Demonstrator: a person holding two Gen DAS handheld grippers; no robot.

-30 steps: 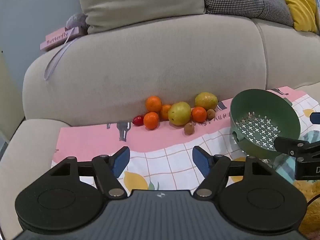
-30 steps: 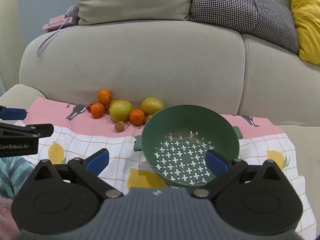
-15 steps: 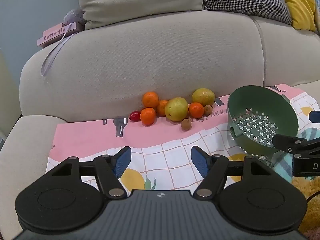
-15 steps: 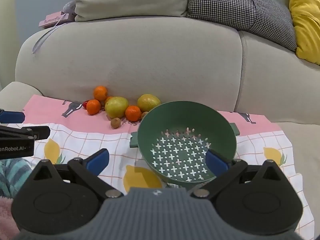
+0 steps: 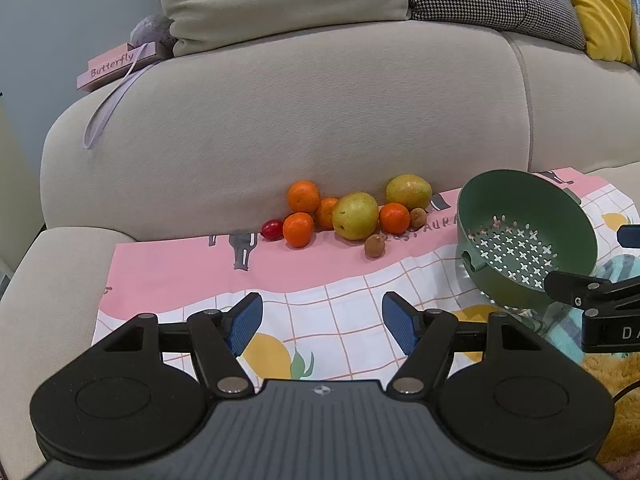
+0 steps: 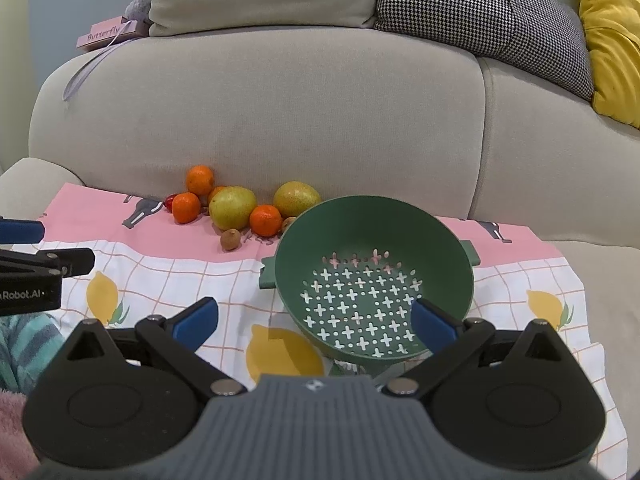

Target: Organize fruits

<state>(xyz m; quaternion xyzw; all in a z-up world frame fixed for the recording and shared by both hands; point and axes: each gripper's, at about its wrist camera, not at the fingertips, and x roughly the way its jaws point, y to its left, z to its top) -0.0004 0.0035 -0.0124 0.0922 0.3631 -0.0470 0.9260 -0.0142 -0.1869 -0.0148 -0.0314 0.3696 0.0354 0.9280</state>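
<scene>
We hold the left gripper (image 5: pixel 322 322) above the cloth's (image 5: pixel 180 276) near edge, its blue pads spread wide with nothing between them. Our right gripper (image 6: pixel 314 322) also gapes wide and holds nothing, hovering over the near rim of the green colander (image 6: pixel 440 232), which sits on the cloth toward its right side. The fruits cluster at the cloth's far edge against the sofa (image 5: pixel 320 112) backrest: four oranges, one topmost (image 5: pixel 303 196), two yellow-green pears, the larger (image 5: pixel 355 216) in the middle, a red fruit (image 5: pixel 272 229) at the left end, and a small brown fruit (image 5: pixel 374 245) nearest us.
</scene>
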